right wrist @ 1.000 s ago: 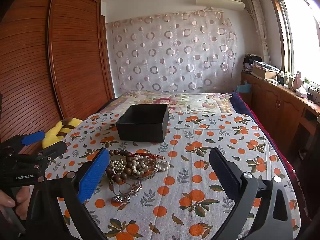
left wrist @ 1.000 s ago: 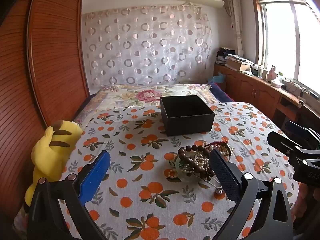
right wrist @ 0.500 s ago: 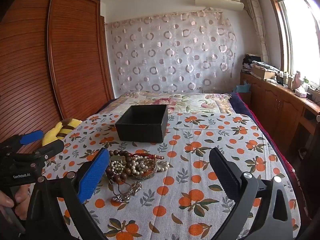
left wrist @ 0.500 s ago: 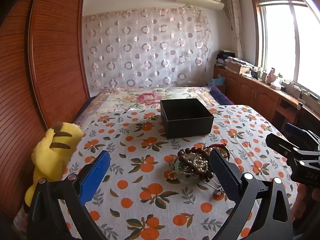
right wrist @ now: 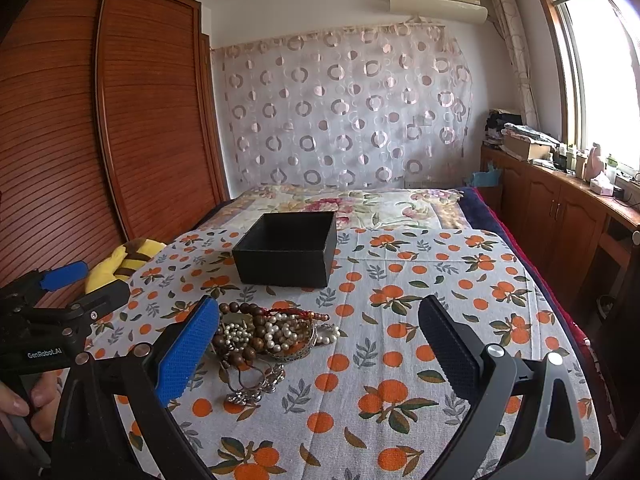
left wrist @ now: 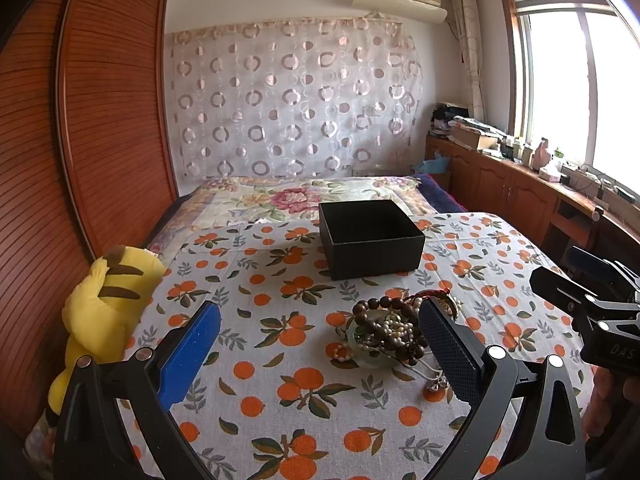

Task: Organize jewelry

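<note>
Left wrist view: jewelry pile (left wrist: 390, 330) near black box (left wrist: 370, 238).

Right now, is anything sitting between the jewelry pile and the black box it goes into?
Nothing visible. Only bare orange-print cloth lies between the jewelry pile and the open black box just behind it. Both grippers, left and right, are open and hold nothing.

Bare cloth (right wrist: 420, 320) right of jewelry pile (right wrist: 264, 332); box (right wrist: 286, 250) behind.

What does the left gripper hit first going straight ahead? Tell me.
Probably the orange-print tablecloth itself: the left gripper aims left of the jewelry pile, with the black box farther on. Depth is uncertain.
</note>
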